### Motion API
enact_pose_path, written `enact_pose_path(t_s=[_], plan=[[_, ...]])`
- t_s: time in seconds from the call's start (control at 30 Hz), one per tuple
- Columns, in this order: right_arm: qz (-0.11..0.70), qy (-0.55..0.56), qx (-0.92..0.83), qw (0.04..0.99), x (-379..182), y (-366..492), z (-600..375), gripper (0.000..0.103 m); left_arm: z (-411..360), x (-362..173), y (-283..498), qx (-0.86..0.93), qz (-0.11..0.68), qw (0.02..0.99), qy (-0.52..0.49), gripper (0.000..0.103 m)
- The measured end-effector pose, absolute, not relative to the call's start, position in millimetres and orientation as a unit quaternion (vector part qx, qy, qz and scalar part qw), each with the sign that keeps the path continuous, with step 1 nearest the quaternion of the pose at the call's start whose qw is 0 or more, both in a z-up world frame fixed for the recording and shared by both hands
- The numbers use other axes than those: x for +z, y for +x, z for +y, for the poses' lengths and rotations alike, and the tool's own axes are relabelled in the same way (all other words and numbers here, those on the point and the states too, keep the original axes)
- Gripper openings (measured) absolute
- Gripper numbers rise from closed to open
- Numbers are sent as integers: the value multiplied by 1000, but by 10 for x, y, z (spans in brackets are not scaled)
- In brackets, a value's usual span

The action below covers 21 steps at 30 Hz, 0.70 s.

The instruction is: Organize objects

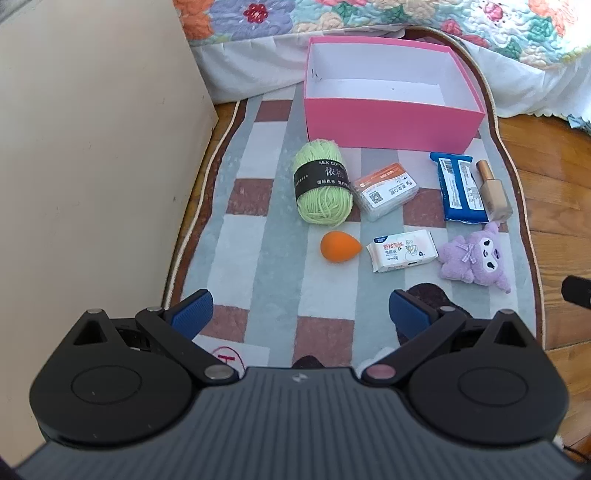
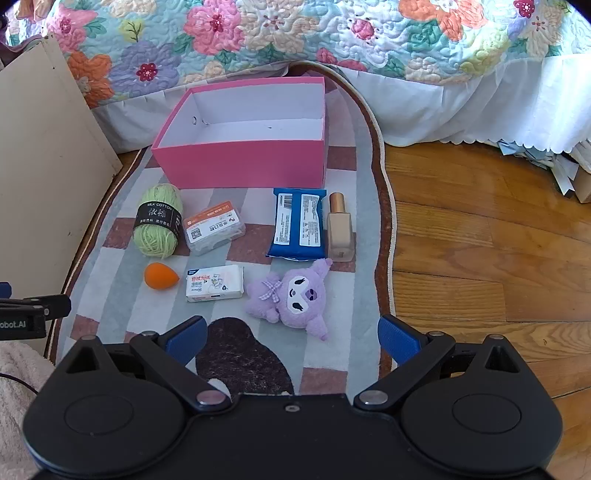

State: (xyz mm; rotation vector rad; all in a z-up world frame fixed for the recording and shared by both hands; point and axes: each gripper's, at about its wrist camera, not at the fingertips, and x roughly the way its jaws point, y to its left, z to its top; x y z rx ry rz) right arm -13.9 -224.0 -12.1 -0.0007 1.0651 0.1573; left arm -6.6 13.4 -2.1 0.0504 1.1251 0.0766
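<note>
An empty pink box (image 1: 388, 122) (image 2: 240, 166) stands at the far end of a checked rug (image 1: 258, 229) (image 2: 332, 354). In front of it lie a green yarn ball (image 1: 322, 184) (image 2: 158, 221), a clear card case (image 1: 386, 192) (image 2: 214, 227), a blue packet (image 1: 460, 188) (image 2: 299, 225), a beige bottle (image 1: 495, 190) (image 2: 339, 229), an orange sponge (image 1: 340, 246) (image 2: 160, 276), a white tissue pack (image 1: 402, 251) (image 2: 214, 283) and a purple plush toy (image 1: 476, 258) (image 2: 291, 299). My left gripper (image 1: 301, 315) and right gripper (image 2: 291, 338) hover open above the rug's near end, holding nothing.
A cream cabinet side (image 1: 92, 147) (image 2: 48, 177) rises on the left. A floral quilt and white bed skirt (image 1: 406, 22) (image 2: 461, 99) hang behind the box. Wooden floor (image 2: 480, 258) lies to the right of the rug. The left gripper's edge (image 2: 26, 314) shows in the right wrist view.
</note>
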Motion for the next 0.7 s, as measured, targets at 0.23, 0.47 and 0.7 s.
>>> enact_pose_path(t_s=[0.23,0.47,0.7], plan=[[508,-5,77,858,-111,-140,-2234,100,155,-5,-117,37,520,853,20,103],[510,-10,79,857,-120,-126,-2228,100,147,83,-154,25,504,863,14,103],[512,-15,76,855,-133,-112,-2229,100,166,88,-173,22,502,865,11,103]])
